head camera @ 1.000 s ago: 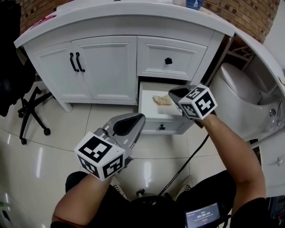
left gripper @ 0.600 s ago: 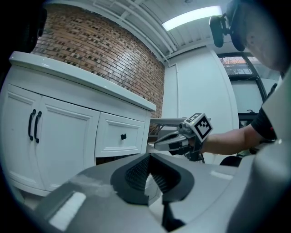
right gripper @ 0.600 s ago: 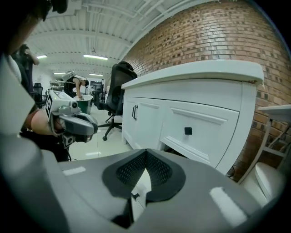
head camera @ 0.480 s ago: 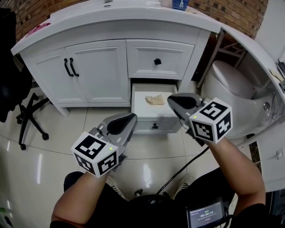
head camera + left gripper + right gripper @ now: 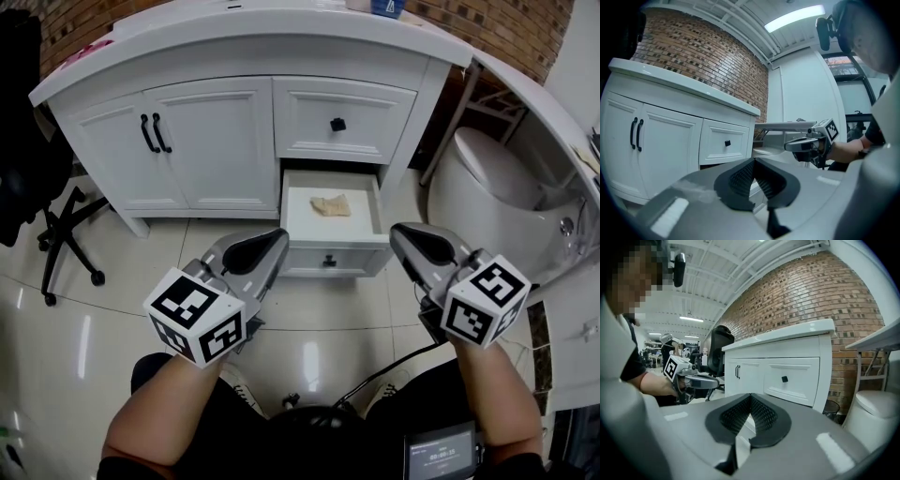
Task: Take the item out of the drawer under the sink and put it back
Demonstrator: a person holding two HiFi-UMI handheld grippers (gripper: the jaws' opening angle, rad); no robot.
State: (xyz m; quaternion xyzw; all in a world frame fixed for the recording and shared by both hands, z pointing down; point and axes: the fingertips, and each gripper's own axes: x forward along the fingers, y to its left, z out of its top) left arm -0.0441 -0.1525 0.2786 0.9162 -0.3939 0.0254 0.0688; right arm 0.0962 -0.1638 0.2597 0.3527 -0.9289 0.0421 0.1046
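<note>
The drawer (image 5: pixel 333 248) under the sink is pulled open. The item (image 5: pixel 330 204), a small beige crumpled piece, lies inside it on the white bottom, near the back wall. The left tongs (image 5: pixel 265 247) hang over the floor (image 5: pixel 94 328) just in front of the drawer, at its left corner, and they are pressed together with nothing between them. The right tongs (image 5: pixel 410 238) are at the right corner of the drawer, also pressed together and empty. Neither one touches the item. The white cabinet (image 5: pixel 216 141) has its two doors closed. A toilet (image 5: pixel 483 183) stands to the right.
</note>
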